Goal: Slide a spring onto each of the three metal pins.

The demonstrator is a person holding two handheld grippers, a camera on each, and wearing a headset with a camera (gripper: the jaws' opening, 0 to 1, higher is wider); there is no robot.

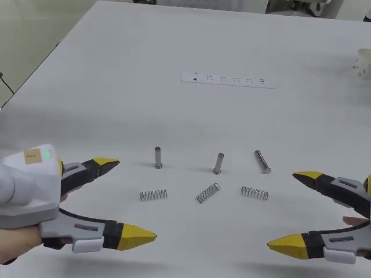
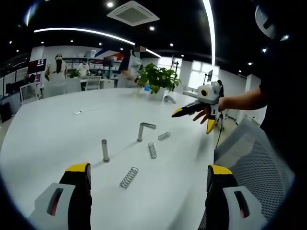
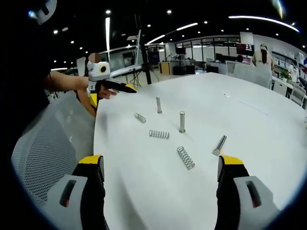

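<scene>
Open tabletop point(image 1: 104, 104) surrounds the 3 pins point(image 1: 218, 163) and 3 springs point(image 1: 207, 193); gaps between neighbours are clear. The power strip point(image 1: 227, 80) lies well beyond, far side.

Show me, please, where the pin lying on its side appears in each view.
Head view: lying pin, rightmost of the three, right of centre.
Left gripper view: farthest pin, near centre, just behind the middle upright pin.
Right gripper view: nearest pin, lower right of centre.
Shared landmark: the middle upright pin, its neighbour in every view.
</scene>
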